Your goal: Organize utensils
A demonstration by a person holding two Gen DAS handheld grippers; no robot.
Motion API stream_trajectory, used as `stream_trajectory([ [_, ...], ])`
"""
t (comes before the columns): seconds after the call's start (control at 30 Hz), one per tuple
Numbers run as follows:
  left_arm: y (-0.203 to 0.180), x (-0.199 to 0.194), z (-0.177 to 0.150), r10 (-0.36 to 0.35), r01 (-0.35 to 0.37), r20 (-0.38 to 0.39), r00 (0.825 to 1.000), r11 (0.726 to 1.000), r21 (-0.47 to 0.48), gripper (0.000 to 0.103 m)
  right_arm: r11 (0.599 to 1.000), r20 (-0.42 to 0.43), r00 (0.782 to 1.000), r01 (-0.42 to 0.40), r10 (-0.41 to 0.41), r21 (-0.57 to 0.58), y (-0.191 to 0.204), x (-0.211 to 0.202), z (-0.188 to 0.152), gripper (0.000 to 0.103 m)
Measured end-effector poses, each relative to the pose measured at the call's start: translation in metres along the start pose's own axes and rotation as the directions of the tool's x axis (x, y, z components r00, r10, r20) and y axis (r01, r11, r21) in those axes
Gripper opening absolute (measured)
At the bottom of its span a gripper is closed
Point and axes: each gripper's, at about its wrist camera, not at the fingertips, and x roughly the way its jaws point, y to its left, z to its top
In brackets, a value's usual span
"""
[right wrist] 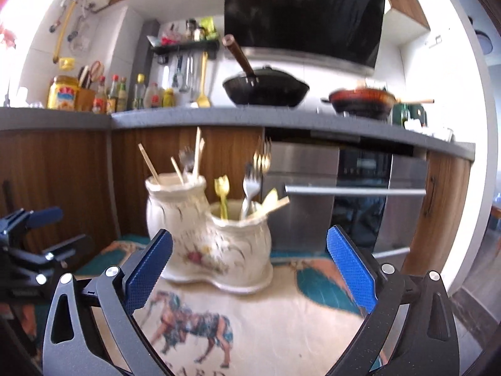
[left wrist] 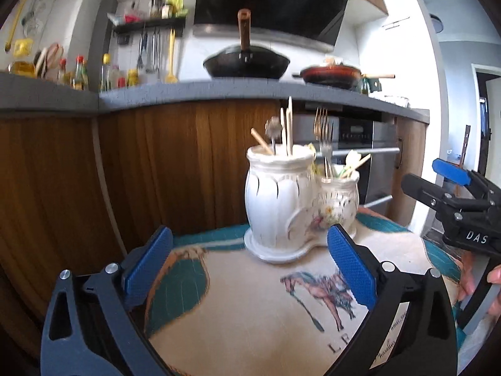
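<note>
A white ceramic double-pot holder [left wrist: 281, 200] [right wrist: 206, 238] stands on a printed tablecloth [left wrist: 250, 307] [right wrist: 281, 319]. Its taller pot [right wrist: 175, 206] holds chopsticks [left wrist: 289, 128] and a spoon [left wrist: 273, 128]. The shorter pot [right wrist: 241, 241] holds forks [left wrist: 324, 134] [right wrist: 250, 185], a gold utensil [right wrist: 221, 194] and wooden pieces. My left gripper [left wrist: 247, 266] is open just in front of the holder, nothing between its blue pads. My right gripper [right wrist: 249, 269] is open too, facing the holder with empty jaws; it also appears at the right edge of the left wrist view as right gripper [left wrist: 454, 194].
Behind the table run wooden cabinets and a grey counter [left wrist: 188, 92] with a black wok [left wrist: 245, 64], a red pan [left wrist: 332, 73] and sauce bottles [left wrist: 81, 73]. An oven [right wrist: 360, 197] sits behind the holder. A person's hand [left wrist: 488, 282] grips the right tool.
</note>
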Motion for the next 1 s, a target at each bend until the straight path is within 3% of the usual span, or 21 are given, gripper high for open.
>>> stream_trajectory([
  [0.13,0.002,0.012,-0.001,0.022,-0.022,-0.038,0.999,1.0,-0.001,0.098,0.999,-0.049,0.999,0.019,-0.021,-0.045,0.006,0.01,-0.01,0.098],
  [0.37,0.008,0.014,-0.001,0.084,-0.086,-0.06,0.995,0.996,-0.031,0.098,1.0,-0.082,0.997,-0.001,0.001,-0.003,-0.001,0.017,-0.011,0.098],
  [1.0,0.007,0.015,-0.001,0.068,-0.069,-0.054,0.996,0.998,-0.015,0.098,1.0,-0.099,0.995,-0.003,0.003,0.001,0.0,0.02,-0.012,0.098],
])
